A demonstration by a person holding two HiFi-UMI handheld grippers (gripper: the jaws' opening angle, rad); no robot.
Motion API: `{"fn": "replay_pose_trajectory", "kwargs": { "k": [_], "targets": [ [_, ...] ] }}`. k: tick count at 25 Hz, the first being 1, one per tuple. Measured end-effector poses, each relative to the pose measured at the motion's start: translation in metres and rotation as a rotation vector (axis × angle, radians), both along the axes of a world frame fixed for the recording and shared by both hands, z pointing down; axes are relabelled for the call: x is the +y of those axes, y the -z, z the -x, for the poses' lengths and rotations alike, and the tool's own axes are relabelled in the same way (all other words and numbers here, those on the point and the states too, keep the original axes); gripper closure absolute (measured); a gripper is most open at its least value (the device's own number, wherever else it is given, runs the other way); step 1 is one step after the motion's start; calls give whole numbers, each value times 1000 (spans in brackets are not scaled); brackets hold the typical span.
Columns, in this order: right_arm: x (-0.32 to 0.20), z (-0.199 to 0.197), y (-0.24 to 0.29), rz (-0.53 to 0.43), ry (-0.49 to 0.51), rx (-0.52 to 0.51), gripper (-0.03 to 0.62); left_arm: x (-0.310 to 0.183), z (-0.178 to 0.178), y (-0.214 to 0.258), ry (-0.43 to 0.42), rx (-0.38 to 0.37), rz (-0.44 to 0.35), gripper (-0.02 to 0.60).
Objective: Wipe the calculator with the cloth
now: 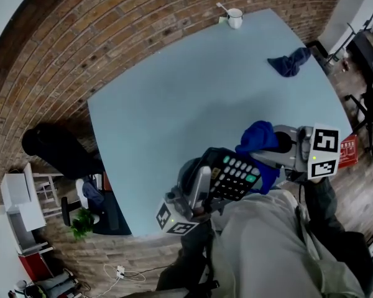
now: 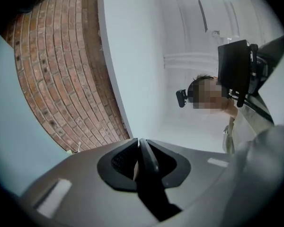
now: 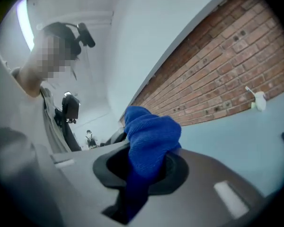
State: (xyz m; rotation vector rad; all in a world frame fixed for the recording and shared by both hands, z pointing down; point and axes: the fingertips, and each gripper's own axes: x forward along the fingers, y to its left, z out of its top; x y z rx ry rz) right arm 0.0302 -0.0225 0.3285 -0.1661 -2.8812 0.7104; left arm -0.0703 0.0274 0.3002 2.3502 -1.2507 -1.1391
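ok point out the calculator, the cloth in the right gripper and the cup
calculator [image 1: 236,174]: head view, on its keypad
cloth [image 3: 150,138]: right gripper view, on the bunched part
cup [image 1: 235,20]: head view, on its white side

Your tally: one calculator [image 1: 236,177], lower centre of the frame. Two cloths: a bright blue cloth [image 1: 259,138] right of centre, a dark blue cloth [image 1: 290,61] at upper right. One mug [image 1: 235,18], top of frame. One table [image 1: 174,104]. Two grippers in your hands: left gripper [image 1: 202,182], right gripper [image 1: 270,146]. One potted plant [image 1: 82,222], lower left.
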Motion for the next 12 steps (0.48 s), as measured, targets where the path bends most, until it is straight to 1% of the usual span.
{"fn": "replay_pose_trajectory", "kwargs": {
  "k": [1, 3, 7, 10, 12],
  "targets": [
    [1, -4, 1, 25, -2, -25, 526, -1, 0, -1, -8, 9, 1, 538],
    [1, -6, 8, 29, -2, -71, 526, -4, -4, -2, -34, 33, 7, 538],
    [-3, 11, 35, -38, -1, -159, 526, -11, -31, -9, -152, 46, 42, 538],
    [-5, 24, 43, -110, 4, -158, 526, -16, -45, -22, -196, 85, 94, 541],
    [-5, 27, 35, -143, 8, -135, 526, -18, -48, -34, -198, 79, 133, 541]
  ]
}}
